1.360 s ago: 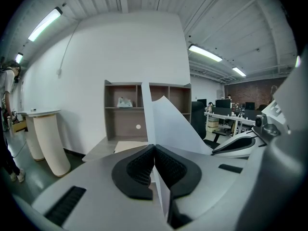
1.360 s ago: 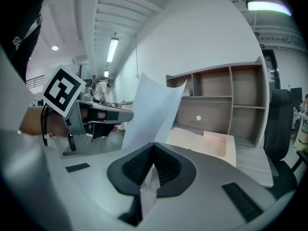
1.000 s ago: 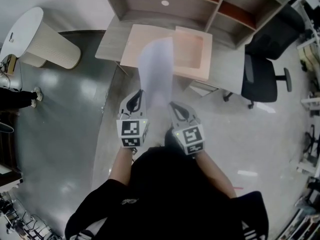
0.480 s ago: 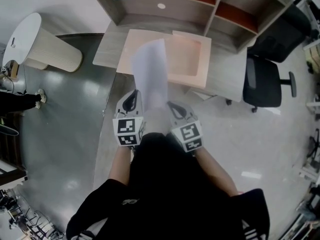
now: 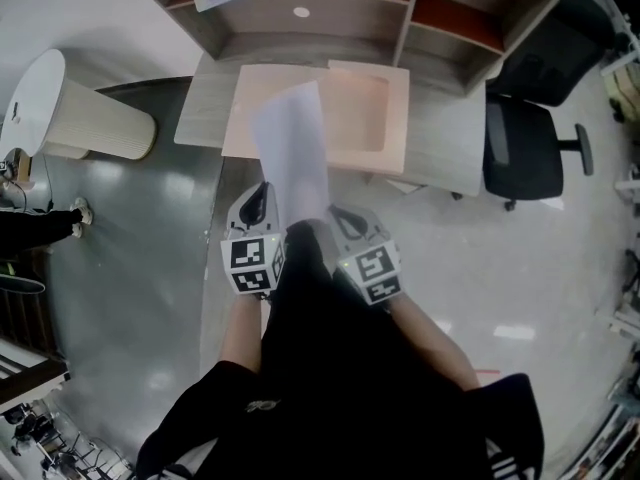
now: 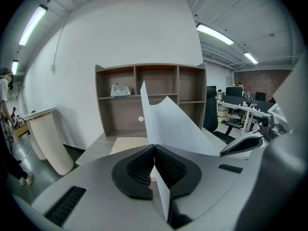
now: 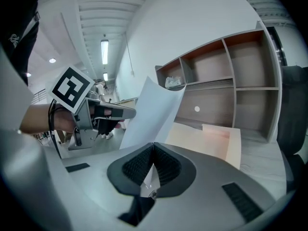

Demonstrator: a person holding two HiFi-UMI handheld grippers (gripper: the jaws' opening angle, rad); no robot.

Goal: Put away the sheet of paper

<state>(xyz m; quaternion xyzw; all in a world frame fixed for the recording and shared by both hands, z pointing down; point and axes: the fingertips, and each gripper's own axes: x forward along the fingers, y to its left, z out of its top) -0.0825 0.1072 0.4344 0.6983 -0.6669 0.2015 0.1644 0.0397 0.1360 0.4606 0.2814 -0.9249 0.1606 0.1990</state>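
In the head view the sheet of paper (image 5: 290,148) reaches forward from the person. Its near edge lies between the left hand-held gripper (image 5: 262,200) and the right hand-held gripper (image 5: 340,216), and its far end lines up with the flat half of a pale pink box (image 5: 375,113) lying open on the surface (image 5: 445,143) under a shelf unit (image 5: 350,8). That view hides how the jaws stand. The left gripper view shows its two jaws pressed together on the sheet's edge, with the paper rising curled from between them in the air. The right gripper view shows its own jaws clamped on the sheet too, plus the left one's marker cube (image 7: 72,88). Only the head view shows the black office chair (image 5: 525,138).
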